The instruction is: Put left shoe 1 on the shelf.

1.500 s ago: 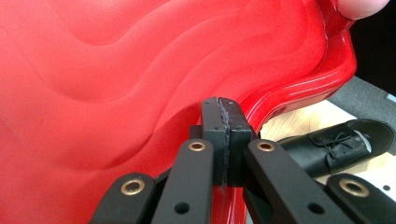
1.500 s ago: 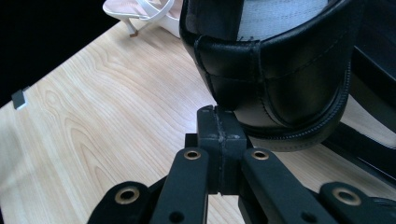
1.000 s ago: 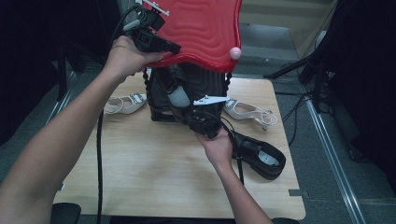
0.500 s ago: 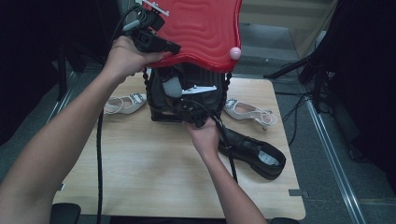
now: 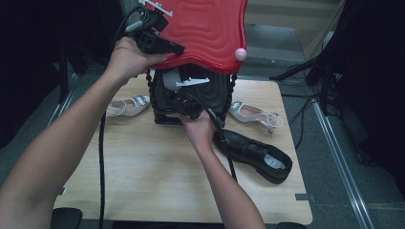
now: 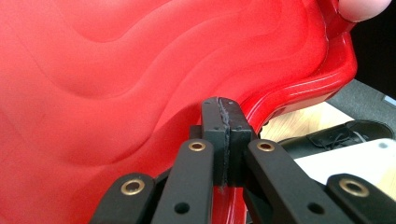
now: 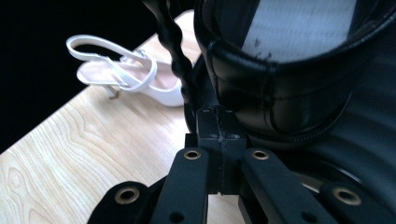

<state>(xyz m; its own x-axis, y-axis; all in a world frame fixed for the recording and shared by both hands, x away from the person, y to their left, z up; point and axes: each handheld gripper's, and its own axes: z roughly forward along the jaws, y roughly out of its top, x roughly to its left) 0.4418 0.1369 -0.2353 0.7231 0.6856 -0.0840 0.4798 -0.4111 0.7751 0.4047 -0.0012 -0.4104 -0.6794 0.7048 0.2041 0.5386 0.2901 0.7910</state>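
A red ribbed lid [image 5: 205, 28] is tilted up over a black case [image 5: 219, 95] at the back of the table. My left gripper [image 5: 179, 49] is shut, its tips [image 6: 226, 116] against the lid's [image 6: 116, 93] lower rim; no lid material shows between the pads. A black shoe [image 5: 169, 81] with a pale insole lies inside the case. My right gripper [image 5: 179, 101] reaches into the case's mouth, jaws shut [image 7: 219, 121], tips right against that shoe's heel collar [image 7: 280, 93]. I cannot tell if it pinches anything.
A second black lace-up shoe [image 5: 255, 152] lies on the wooden table [image 5: 143, 181], right of my right hand. White sandals lie left [image 5: 126, 106] and right [image 5: 253, 113] of the case. A black beaded strap [image 7: 180, 65] hangs beside the case. A pink knob [image 5: 240, 54] sits on the lid.
My right hand has moved left and away from me, from near the shoe on the table into the case's mouth. The left gripper and raised lid have stayed put.
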